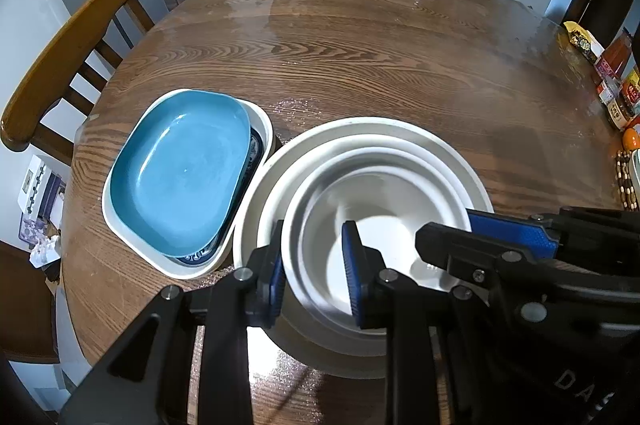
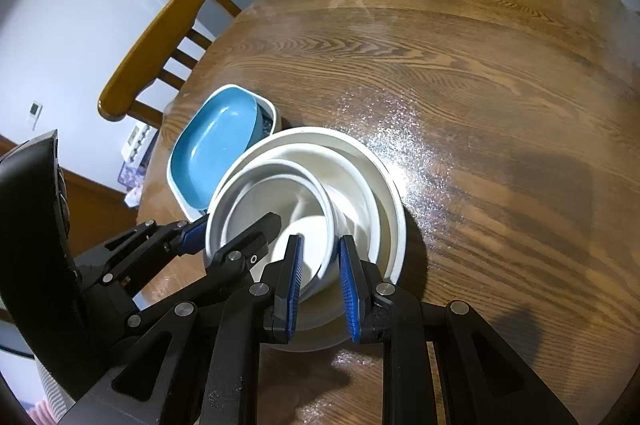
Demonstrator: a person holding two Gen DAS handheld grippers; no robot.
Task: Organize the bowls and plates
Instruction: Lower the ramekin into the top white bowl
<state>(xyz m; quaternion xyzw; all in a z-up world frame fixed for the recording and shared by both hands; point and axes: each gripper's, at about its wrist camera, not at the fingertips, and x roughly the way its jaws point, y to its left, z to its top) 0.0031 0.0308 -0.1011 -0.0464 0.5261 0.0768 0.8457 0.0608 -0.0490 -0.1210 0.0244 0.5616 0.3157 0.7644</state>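
Between each hand-held gripper's blue pads, the small white bowl's (image 1: 380, 225) rim is sitting: left hand-held gripper (image 1: 316, 273) and right hand-held gripper (image 2: 320, 277) are both pinching it, nested in larger bowls (image 1: 360, 133) on the bench (image 1: 360, 45).

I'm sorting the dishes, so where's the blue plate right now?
The blue plate lies on top of a white rectangular dish near the table's left edge in both wrist views, right beside the nested white bowls, in front of a wooden chair.
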